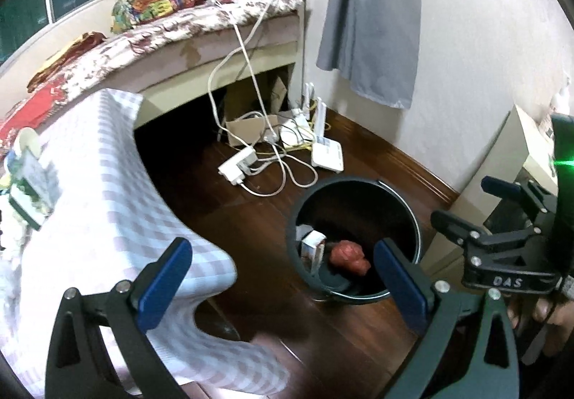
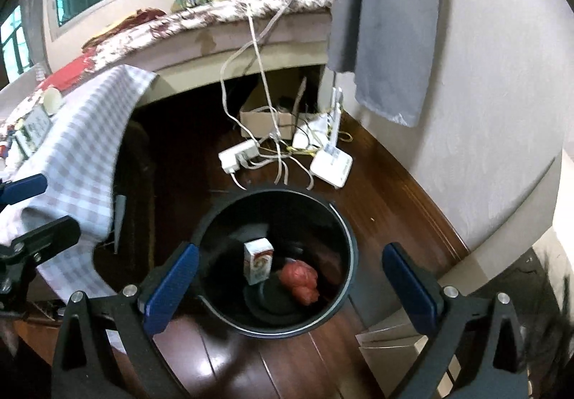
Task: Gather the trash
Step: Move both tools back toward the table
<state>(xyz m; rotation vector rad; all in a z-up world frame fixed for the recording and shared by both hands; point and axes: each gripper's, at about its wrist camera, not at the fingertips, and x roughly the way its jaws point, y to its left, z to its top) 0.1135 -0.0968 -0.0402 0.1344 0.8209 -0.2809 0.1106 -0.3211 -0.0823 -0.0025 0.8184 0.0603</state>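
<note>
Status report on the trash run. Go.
Left tongs and right tongs open, empty. Carton and red wad in bin. Nothing blocking.

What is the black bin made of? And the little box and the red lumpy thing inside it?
The bin looks like smooth, glossy black plastic: its thin rim catches the light. The little box seems printed cardboard, with sharp folded edges and flat white faces. The red lump looks like a crumpled thin plastic bag, wrinkly and slightly shiny, though it could be paper.
</note>
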